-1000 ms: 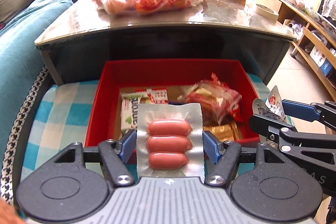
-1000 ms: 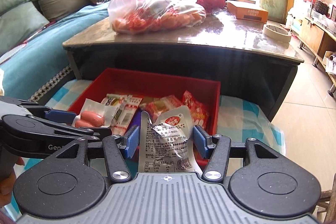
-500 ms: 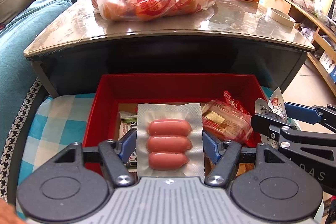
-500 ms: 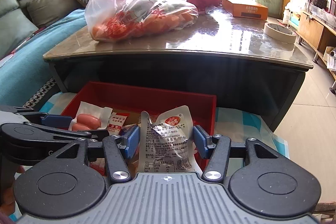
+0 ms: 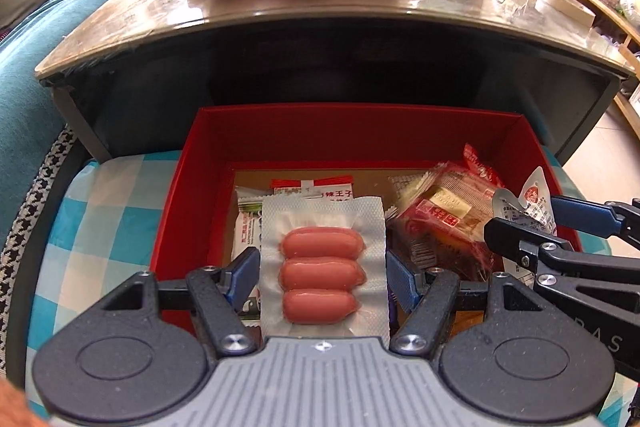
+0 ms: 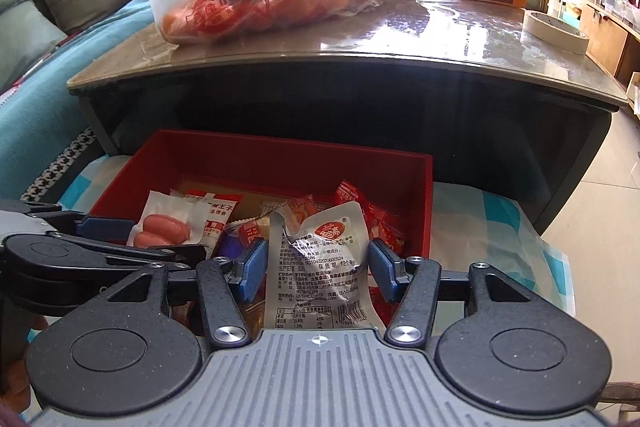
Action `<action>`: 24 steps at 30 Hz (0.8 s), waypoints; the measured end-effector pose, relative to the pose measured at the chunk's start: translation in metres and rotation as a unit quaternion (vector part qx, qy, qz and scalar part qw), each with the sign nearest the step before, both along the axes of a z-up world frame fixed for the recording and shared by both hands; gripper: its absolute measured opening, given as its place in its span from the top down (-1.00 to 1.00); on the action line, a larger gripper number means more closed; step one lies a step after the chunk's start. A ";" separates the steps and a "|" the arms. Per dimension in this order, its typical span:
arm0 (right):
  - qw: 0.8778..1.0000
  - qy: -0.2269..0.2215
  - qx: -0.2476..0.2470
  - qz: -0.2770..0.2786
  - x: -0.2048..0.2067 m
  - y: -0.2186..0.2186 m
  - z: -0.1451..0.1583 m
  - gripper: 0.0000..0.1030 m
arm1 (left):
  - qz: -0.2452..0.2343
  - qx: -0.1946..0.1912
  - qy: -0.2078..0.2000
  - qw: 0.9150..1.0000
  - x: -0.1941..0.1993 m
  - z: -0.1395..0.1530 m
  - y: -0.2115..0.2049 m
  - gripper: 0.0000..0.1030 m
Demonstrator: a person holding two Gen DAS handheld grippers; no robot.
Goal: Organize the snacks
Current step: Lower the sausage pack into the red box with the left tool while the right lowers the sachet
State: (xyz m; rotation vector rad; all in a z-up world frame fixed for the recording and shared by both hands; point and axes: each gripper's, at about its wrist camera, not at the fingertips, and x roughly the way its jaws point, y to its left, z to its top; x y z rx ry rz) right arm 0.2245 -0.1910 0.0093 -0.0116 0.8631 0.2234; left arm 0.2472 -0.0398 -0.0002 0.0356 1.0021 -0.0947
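The left gripper (image 5: 323, 277) clamps a sausage pack (image 5: 322, 269) over the red box (image 5: 360, 131), near its left wall. The right gripper (image 6: 318, 265) pinches a silver pouch (image 6: 320, 267) above the box's right half. Snacks cover the floor except a bare strip at the back. The table (image 6: 440, 39) edge overhangs just behind.

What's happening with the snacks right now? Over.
Left gripper holding sausage pack. Right gripper holding silver pouch. Both above red box. Nothing in the way.
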 end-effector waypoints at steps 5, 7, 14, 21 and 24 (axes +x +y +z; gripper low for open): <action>1.000 0.007 -0.002 0.001 0.002 0.001 -0.005 -0.25 | 0.001 0.005 0.004 1.000 0.000 -0.004 0.000 -0.88; 1.000 0.005 -0.006 0.000 0.001 0.001 -0.003 -0.24 | 0.002 0.002 0.008 1.000 0.000 -0.003 0.001 -0.88; 1.000 -0.008 -0.018 -0.007 -0.005 0.000 0.006 -0.46 | 0.002 0.008 0.000 1.000 -0.006 0.005 0.003 -0.90; 1.000 -0.020 -0.016 -0.014 -0.022 -0.004 0.022 -0.53 | 0.008 0.015 -0.026 1.000 -0.022 0.024 0.008 -0.92; 0.999 -0.022 -0.011 -0.020 -0.032 -0.009 0.026 -0.56 | 0.015 0.009 -0.028 0.999 -0.031 0.028 0.015 -0.92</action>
